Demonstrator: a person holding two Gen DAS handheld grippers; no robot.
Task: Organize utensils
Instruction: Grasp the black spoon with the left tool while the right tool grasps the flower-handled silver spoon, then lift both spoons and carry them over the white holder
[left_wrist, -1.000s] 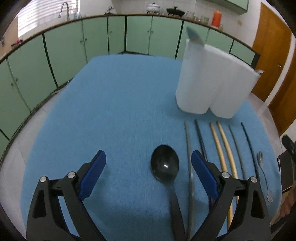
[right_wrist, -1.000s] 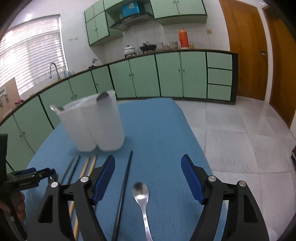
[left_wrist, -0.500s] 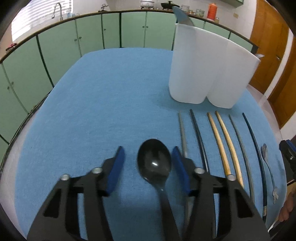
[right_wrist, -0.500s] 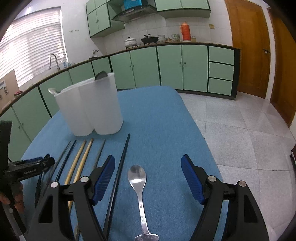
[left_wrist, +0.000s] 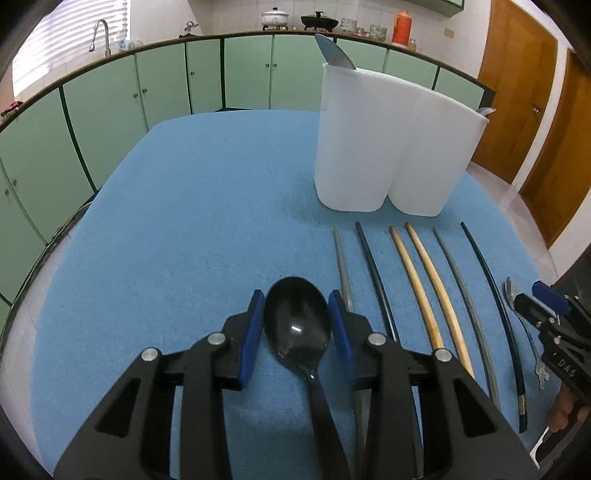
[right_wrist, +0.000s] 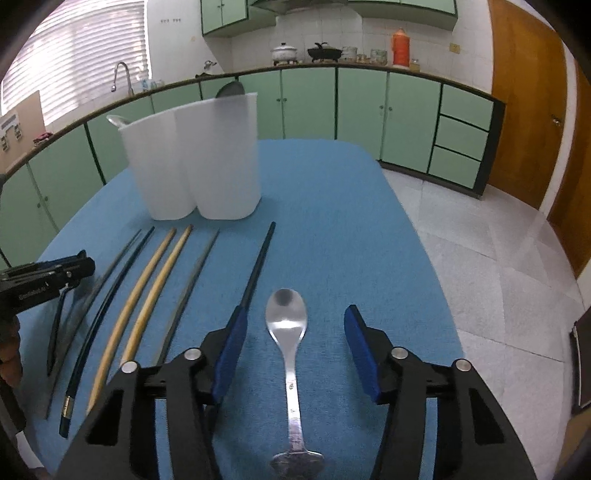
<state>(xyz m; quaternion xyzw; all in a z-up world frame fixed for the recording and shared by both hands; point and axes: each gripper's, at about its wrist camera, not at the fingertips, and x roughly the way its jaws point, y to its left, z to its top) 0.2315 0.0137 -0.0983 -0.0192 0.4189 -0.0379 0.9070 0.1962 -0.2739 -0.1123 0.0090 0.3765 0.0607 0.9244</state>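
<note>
Two spoons and six chopsticks (left_wrist: 424, 280) still lay out; my left tongs (left_wrist: 295, 325) clenched the black spoon (left_wrist: 296, 325), closing right tongs (right_wrist: 291, 350) straddled the steel spoon (right_wrist: 286, 314) untouched.

A home kitchen here: mint-green cabinets (right_wrist: 310, 103) line the wall under a long counter, a sink tap (right_wrist: 122, 75) sits by the blinded window (right_wrist: 77, 48), pots (right_wrist: 284, 53) and an orange flask (right_wrist: 401, 48) stand against white tiles, wooden doors (right_wrist: 528, 110) right.
</note>
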